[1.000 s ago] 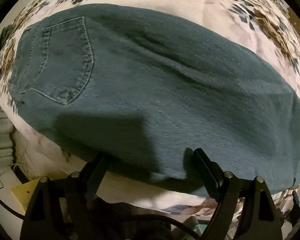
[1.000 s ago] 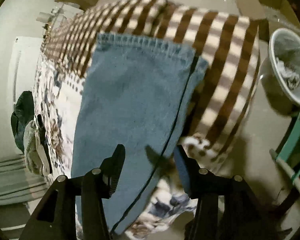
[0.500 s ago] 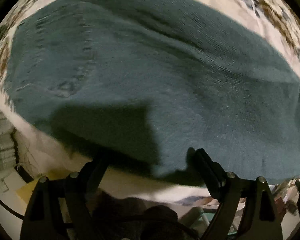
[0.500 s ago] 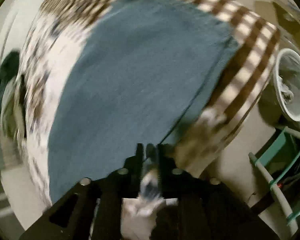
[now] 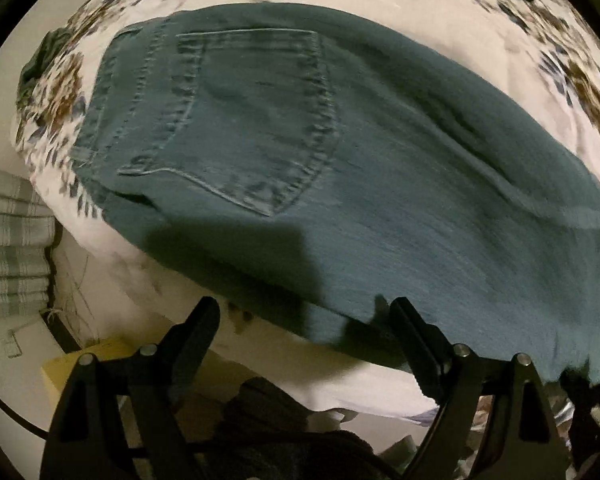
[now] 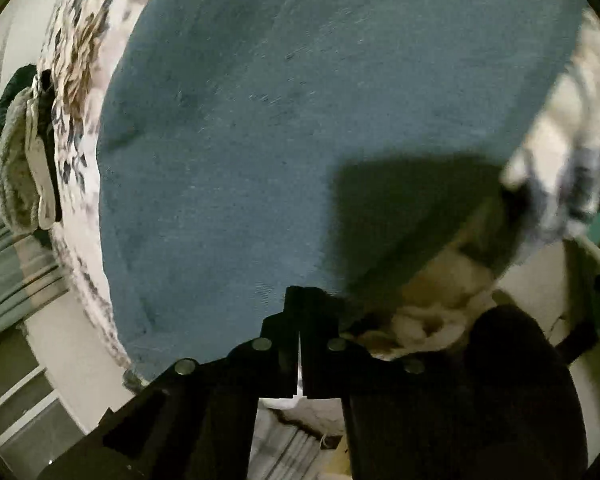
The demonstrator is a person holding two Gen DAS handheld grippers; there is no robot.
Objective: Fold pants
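Blue jeans lie flat on a floral bedsheet, back pocket up. My left gripper hangs open over the jeans' near edge, pointing straight down. Only that edge and its own shadow show between its fingers. In the right wrist view the denim fills most of the picture. My right gripper is shut, its fingertips meeting just over the near edge of the jeans. I see no fabric pinched between them.
The floral sheet borders the jeans on the left. A heap of dark and pale clothes lies beyond it. A striped cloth and a yellow box sit below the bed edge. A dark shape fills the lower right.
The right gripper has swept along the jeans away from the hem and striped blanket, and its jaws have closed. The left gripper shifted sideways, so the back pocket now sits nearer the middle.
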